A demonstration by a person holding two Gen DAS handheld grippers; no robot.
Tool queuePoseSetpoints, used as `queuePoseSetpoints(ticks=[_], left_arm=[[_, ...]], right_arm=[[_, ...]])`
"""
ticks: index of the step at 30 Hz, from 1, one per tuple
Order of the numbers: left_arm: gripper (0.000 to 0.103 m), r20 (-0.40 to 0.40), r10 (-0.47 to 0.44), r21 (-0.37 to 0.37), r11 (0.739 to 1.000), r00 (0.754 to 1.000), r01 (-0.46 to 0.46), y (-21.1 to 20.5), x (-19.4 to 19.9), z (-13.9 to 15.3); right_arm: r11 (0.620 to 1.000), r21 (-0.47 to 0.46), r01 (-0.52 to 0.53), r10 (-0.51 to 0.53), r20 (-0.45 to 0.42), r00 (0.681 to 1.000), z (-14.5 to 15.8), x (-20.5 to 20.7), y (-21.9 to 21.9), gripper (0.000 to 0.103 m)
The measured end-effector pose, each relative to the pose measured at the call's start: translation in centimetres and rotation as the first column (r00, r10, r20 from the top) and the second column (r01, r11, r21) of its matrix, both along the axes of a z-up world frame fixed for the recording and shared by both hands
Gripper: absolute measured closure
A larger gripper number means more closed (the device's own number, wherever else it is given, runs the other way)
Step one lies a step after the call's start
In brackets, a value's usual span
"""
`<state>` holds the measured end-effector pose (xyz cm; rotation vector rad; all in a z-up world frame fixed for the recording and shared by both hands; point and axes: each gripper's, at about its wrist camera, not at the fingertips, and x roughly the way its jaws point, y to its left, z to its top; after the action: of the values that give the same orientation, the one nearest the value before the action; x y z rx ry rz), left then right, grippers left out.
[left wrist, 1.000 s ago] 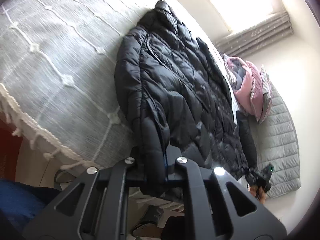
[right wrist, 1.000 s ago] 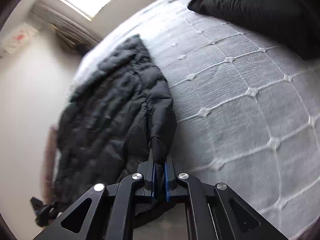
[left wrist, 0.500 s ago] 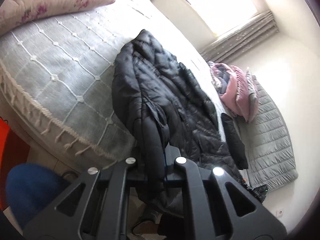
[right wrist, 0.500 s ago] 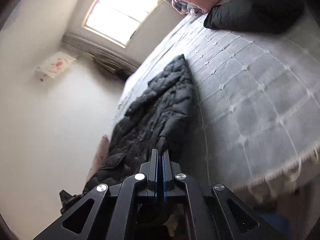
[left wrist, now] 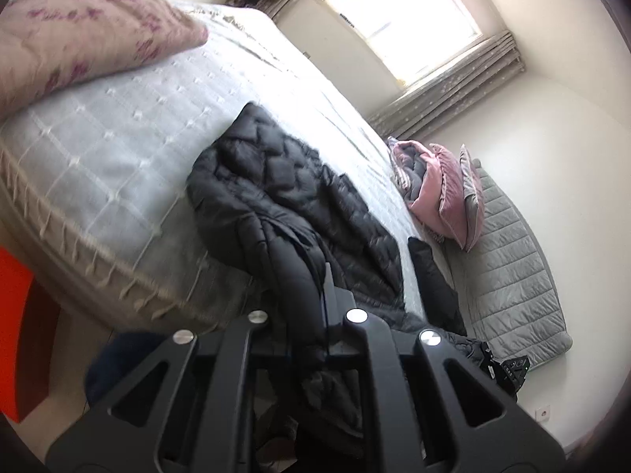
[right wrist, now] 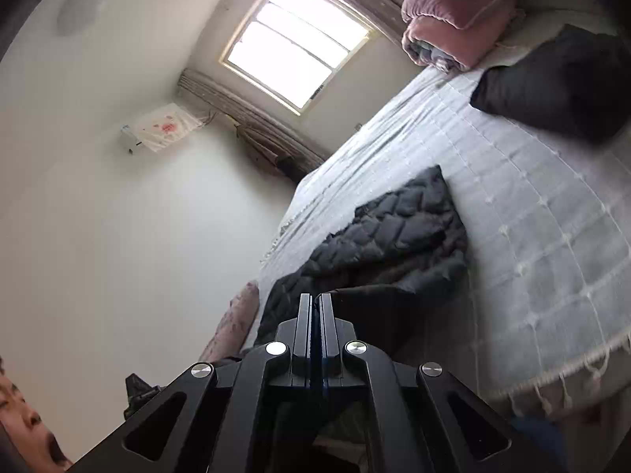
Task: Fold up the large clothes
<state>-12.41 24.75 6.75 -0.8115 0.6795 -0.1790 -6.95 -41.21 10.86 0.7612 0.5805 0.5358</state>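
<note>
A large black quilted puffer jacket (left wrist: 284, 193) lies on the grey bedspread (left wrist: 118, 149) and trails off the near edge of the bed. My left gripper (left wrist: 311, 276) is shut on a fold of the jacket's near edge, lifted off the bed. In the right wrist view the jacket (right wrist: 398, 232) stretches from the bed towards me. My right gripper (right wrist: 315, 303) has its jaws pressed together on the jacket's edge; the pinched cloth is mostly hidden below the fingers.
A floral pillow (left wrist: 79, 35) lies at the head of the bed. Pink folded bedding (left wrist: 434, 189) and a black cushion (right wrist: 552, 82) sit at the far side. A grey quilted mat (left wrist: 512, 268) lies on the floor. The bed's fringed edge (right wrist: 552, 378) is close.
Both grippers have pulled back and up from the bed, with the jacket's near edge in them. The jacket now hangs off the bed edge and looks farther away.
</note>
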Motion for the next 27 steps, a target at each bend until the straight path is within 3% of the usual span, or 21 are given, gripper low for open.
queuePoseSetpoints(ticks=[6, 11, 13, 15, 17, 18, 19, 20, 22, 27], left_arm=[[0.092, 0.038, 0.007, 0.019, 1.000, 0.999, -0.008, 0.4, 6.7, 3.9], [0.084, -0.018, 0.026, 0.011, 1.000, 0.999, -0.026, 1.3, 16.0, 4.5], [0.061, -0.067, -0.009, -0.001, 1.000, 0.998, 0.009, 1.5, 21.2, 3.7], [0.046, -0.110, -0.025, -0.060, 0.998, 0.994, 0.018, 2.6, 25.7, 2.2], [0.043, -0.122, 0.033, -0.073, 0.996, 0.992, -0.043, 3.8, 27.5, 1.4], [0.035, -0.104, 0.058, -0.046, 0.997, 0.993, -0.063, 4.3, 28.2, 1.2], [0.024, -0.088, 0.059, -0.029, 0.998, 0.994, -0.062, 4.6, 28.6, 1.1], [0.021, -0.077, 0.051, -0.005, 0.999, 0.996, -0.052, 4.8, 29.1, 0.5], [0.020, -0.108, 0.021, 0.048, 0.999, 0.994, -0.016, 4.4, 30.0, -0.6], [0.020, -0.324, -0.047, 0.199, 0.973, 0.945, 0.116, 2.8, 33.8, -7.2]], right_arm=[[1.000, 0.012, 0.006, -0.006, 0.033, 0.999, 2.7, 7.3, 0.8, 0.101], [0.998, 0.030, 0.054, -0.053, -0.042, 0.998, 2.8, 15.7, 1.0, 0.098], [0.992, 0.037, 0.117, -0.114, -0.086, 0.990, 1.7, 19.4, 0.6, 0.096], [0.974, 0.024, 0.225, -0.220, -0.139, 0.966, 0.3, 21.8, -0.5, 0.095], [0.952, -0.039, 0.305, -0.307, -0.160, 0.938, -0.8, 23.7, -1.4, 0.077], [0.946, -0.092, 0.312, -0.323, -0.152, 0.934, -1.1, 24.4, -1.5, 0.075], [0.942, -0.135, 0.307, -0.325, -0.140, 0.935, -1.4, 25.0, -1.6, 0.069], [0.940, -0.186, 0.287, -0.313, -0.133, 0.940, -1.8, 25.6, -1.5, 0.053], [0.934, -0.245, 0.261, -0.297, -0.124, 0.947, -2.5, 26.4, -1.4, 0.039], [0.903, -0.414, 0.116, -0.197, -0.158, 0.968, -4.9, 30.2, 1.3, 0.037]])
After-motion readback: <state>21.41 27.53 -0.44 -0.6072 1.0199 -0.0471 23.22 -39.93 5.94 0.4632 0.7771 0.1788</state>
